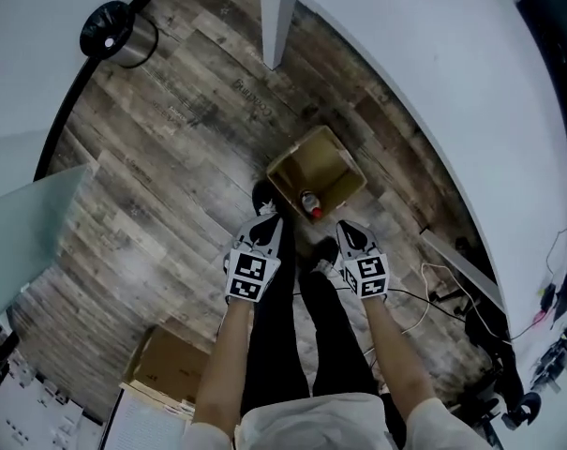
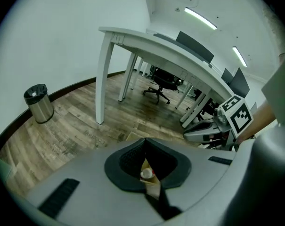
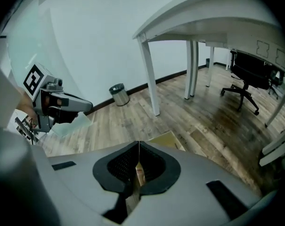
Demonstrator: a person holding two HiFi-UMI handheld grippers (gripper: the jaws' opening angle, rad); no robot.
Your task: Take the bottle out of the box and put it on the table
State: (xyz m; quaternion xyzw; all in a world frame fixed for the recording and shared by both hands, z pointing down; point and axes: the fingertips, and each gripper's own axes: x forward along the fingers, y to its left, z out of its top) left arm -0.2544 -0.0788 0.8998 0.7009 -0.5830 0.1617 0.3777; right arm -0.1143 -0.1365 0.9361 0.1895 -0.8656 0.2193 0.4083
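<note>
An open cardboard box (image 1: 322,160) stands on the wooden floor, below the white table (image 1: 433,54). A bottle (image 1: 310,204) with a white cap and red label stands inside it, against the near wall. My left gripper (image 1: 267,225) hangs just left of the box's near corner, jaws shut and empty. The right gripper (image 1: 344,228) hangs just right of that corner, also shut and empty. In the left gripper view the bottle's cap (image 2: 146,174) shows through the slit under the left gripper (image 2: 144,140). Under the right gripper (image 3: 138,142) the bottle label (image 3: 140,173) and box edge (image 3: 166,139) show.
A metal waste bin (image 1: 117,33) stands by the far wall. A white table leg (image 1: 276,26) rises beyond the box. A second cardboard box (image 1: 166,368) lies near my left side, cables (image 1: 433,293) run along the right. An office chair (image 3: 248,76) stands under the table.
</note>
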